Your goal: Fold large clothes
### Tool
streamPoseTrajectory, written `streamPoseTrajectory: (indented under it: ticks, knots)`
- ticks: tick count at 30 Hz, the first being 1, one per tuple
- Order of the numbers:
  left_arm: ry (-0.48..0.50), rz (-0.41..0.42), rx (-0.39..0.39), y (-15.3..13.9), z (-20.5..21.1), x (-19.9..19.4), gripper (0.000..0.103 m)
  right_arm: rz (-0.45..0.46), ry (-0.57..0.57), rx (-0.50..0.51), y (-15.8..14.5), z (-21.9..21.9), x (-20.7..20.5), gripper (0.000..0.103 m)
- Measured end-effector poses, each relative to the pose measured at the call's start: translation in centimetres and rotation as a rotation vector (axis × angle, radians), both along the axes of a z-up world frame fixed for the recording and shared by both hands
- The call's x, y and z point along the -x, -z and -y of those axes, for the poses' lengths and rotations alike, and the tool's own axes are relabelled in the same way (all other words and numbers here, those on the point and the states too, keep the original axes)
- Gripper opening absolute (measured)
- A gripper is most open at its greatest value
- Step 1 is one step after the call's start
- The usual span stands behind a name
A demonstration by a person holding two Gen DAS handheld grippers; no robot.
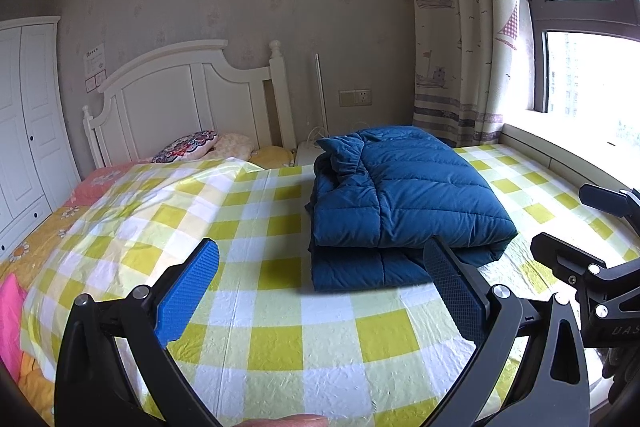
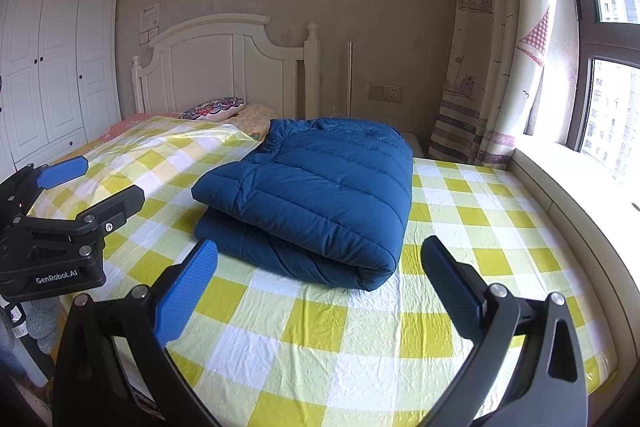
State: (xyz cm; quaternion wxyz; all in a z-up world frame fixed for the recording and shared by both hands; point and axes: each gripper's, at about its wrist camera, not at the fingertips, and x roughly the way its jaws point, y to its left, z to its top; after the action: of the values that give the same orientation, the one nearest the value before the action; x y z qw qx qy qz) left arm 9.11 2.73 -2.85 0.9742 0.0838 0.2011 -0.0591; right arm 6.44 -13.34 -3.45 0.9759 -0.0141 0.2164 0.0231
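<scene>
A: Starting on the left, the left gripper (image 1: pixel 320 291) is hovering over the checked sheet (image 1: pixel 280 339) with its jaws spread wide and nothing between them. The blue puffer jacket (image 1: pixel 400 195) is sitting just ahead and to the right of those fingers, already doubled into a thick bundle.

B: And the right gripper (image 2: pixel 320 287) is hanging open and empty too, with the rounded fold of the jacket (image 2: pixel 316 195) lying just ahead of it, between its fingers in the view. Looks to me like the fold is near enough done.

A: I'd say any tidy-up now is calling for a low pinch on that bulging near fold, pressing the air out rather than tugging, since padding like this is likely springing back.

B: Room-wise, bare sheet is stretching out left of the left gripper and in front of both. Right of the right gripper the bed edge is running up against the window ledge (image 2: pixel 580 195), so that side is looking tighter
</scene>
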Motion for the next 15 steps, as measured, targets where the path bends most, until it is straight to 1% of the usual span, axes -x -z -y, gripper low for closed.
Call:
streamPoseTrajectory:
  ticks: [12,14,15]
  knots:
    - [-0.009,0.017,-0.013,-0.08,0.26,0.36,0.098,-0.001,-0.004,-0.001,0.06,-0.05,0.06,0.101]
    - [0.001,0.016,-0.003,0.04,0.42,0.44,0.098,-0.005,-0.006,-0.003,0.21,-0.08,-0.02,0.101]
    - [0.0,0.043,0.016,0.17,0.37,0.79,0.098,-0.008,-0.009,-0.003,0.31,-0.07,-0.09,0.101]
